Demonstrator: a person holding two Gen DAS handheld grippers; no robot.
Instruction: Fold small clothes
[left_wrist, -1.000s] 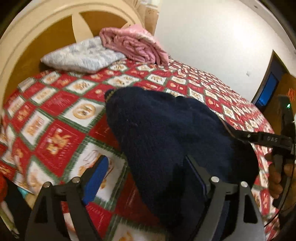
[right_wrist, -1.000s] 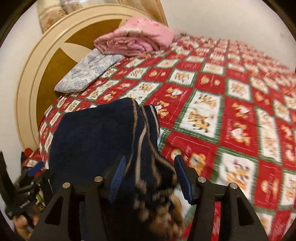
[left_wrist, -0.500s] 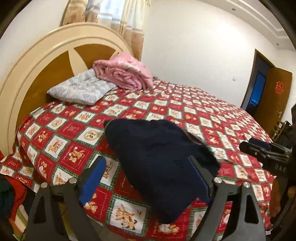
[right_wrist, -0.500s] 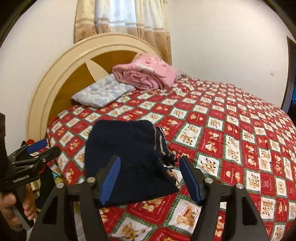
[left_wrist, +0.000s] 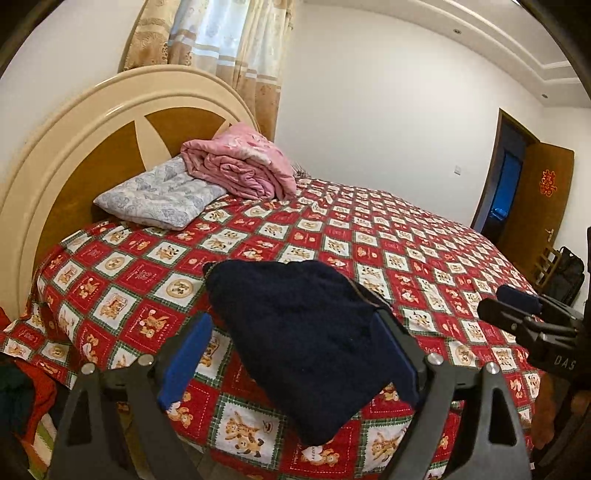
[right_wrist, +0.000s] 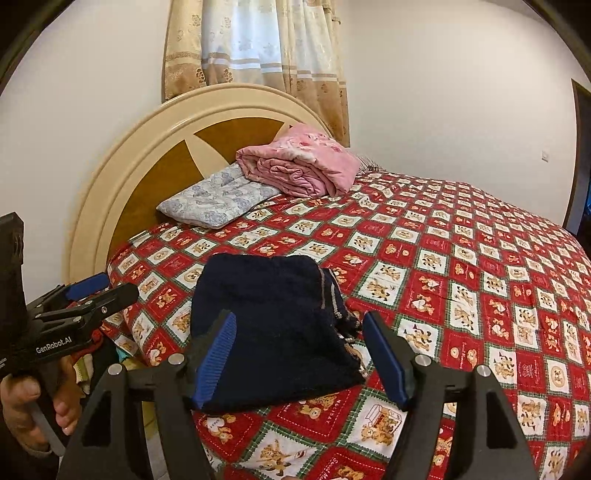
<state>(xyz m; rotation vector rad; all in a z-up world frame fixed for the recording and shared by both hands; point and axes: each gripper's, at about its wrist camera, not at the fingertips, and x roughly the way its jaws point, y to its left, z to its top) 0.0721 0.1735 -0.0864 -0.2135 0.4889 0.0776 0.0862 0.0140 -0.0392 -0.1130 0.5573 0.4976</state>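
Observation:
A folded navy knit sweater (left_wrist: 295, 291) lies on the red bear-print bedspread (left_wrist: 424, 258) near the bed's front edge. In the right wrist view its striped hem (right_wrist: 332, 295) shows along the right side. My left gripper (left_wrist: 291, 316) is open, hovering above and short of the sweater, with nothing between its blue pads. My right gripper (right_wrist: 300, 317) is also open and clear of the cloth. Each gripper appears in the other's view: the right gripper (left_wrist: 506, 304) at the right edge, the left gripper (right_wrist: 110, 291) at the left, held by a hand (right_wrist: 22, 406).
A grey patterned pillow (left_wrist: 162, 195) and a rolled pink quilt (left_wrist: 240, 166) lie by the round cream headboard (left_wrist: 74, 147). Red and dark clothes (left_wrist: 22, 398) sit low at the left beside the bed. An open door (left_wrist: 517, 184) and a dark bag (left_wrist: 569, 273) are at the right.
Both grippers have drawn back and up from the sweater. The right jaws widened and left its striped edge. The sweater stays folded on the bed.

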